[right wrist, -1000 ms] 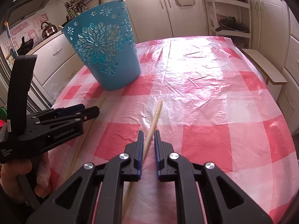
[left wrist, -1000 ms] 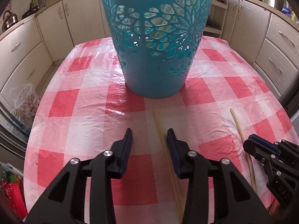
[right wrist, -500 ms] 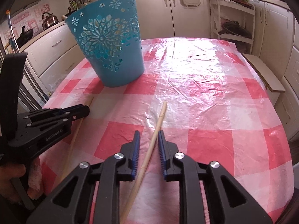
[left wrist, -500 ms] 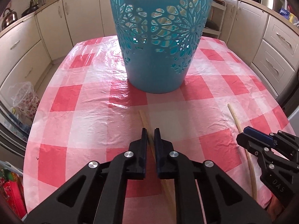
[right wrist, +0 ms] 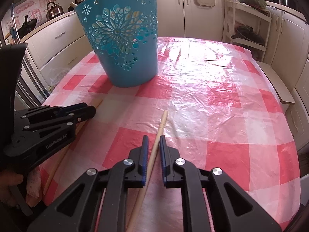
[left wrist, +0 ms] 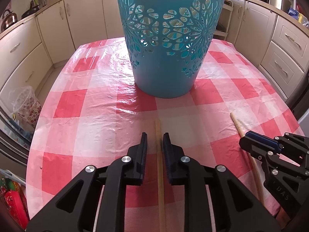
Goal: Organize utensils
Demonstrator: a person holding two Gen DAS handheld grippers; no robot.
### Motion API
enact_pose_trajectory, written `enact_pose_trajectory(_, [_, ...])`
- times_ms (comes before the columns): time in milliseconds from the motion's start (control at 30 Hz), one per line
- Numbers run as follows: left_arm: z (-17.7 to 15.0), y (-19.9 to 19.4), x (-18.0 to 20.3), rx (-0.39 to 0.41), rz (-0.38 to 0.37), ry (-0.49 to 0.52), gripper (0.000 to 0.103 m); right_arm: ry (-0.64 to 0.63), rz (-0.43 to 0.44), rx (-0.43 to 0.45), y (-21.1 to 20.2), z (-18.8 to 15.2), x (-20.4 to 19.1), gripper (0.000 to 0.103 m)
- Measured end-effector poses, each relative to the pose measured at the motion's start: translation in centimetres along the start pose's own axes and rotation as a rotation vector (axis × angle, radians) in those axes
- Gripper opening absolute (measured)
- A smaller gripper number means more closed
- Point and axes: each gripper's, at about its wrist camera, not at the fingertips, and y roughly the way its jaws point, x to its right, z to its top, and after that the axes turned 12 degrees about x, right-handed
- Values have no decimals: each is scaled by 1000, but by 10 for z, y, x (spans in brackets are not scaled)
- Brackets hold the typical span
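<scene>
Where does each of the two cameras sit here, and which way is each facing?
Left wrist: sits on the left gripper, looking forward along its fingers over a chopstick toward the blue basket; the right gripper shows at right.
Right wrist: sits on the right gripper, looking along the other chopstick across the checked tablecloth; the left gripper and part of a hand show at left.
Shared: basket, both chopsticks, tablecloth.
</scene>
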Motion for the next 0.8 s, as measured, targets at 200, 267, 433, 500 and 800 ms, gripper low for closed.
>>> enact_pose_trajectory(200, [-1,0,1,4,-7,3,21,7,0,-15,-1,1,4,8])
enact_pose_trajectory(267, [-1,0,4,5,-5,12,22,10,-4,-13,0,1,6,8])
enact_pose_trajectory(433, [-1,0,4,8,-30,13,18,20,-1,-1,-2,1,8,8])
enact_pose_trajectory(500, [-1,0,4,6,-34,15,17,31,-2,-10,-1,2,11,8])
enact_pose_trajectory(800, [0,1,7,-11,-20,19,13,18,21,-7,-1,0,8,7])
